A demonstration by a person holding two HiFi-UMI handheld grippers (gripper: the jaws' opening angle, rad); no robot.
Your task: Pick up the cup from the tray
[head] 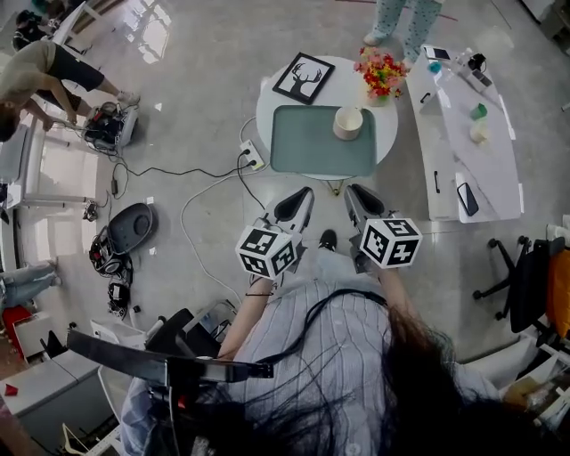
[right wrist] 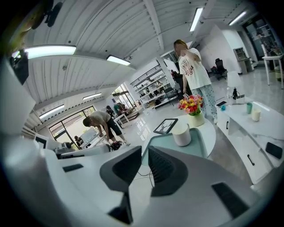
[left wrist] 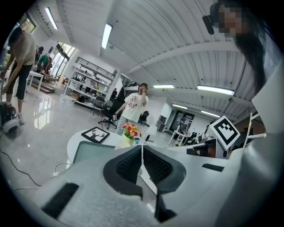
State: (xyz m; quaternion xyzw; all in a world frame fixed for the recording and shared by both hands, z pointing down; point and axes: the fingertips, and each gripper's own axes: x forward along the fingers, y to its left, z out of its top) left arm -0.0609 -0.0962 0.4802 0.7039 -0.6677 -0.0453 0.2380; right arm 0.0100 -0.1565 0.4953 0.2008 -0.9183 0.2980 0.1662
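Note:
A cream cup [head: 348, 122] stands upright on the far right part of a pale green tray [head: 312, 147], which lies on a round white table [head: 267, 114]. Both grippers hang short of the table's near edge, close to the person's body and well apart from the cup. My left gripper [head: 296, 205] is shut with nothing in it, and its jaws meet in the left gripper view [left wrist: 141, 150]. My right gripper [head: 360, 203] is also shut and empty [right wrist: 145, 151]. From the right gripper view the cup [right wrist: 181, 135] and tray [right wrist: 202, 142] lie ahead, slightly right.
A framed deer picture [head: 303, 77] and a vase of flowers [head: 381, 73] share the table behind the tray. A long white desk [head: 463, 147] with small items stands to the right. Cables [head: 205, 191] trail on the floor at left. One person stands beyond the table [head: 405, 18].

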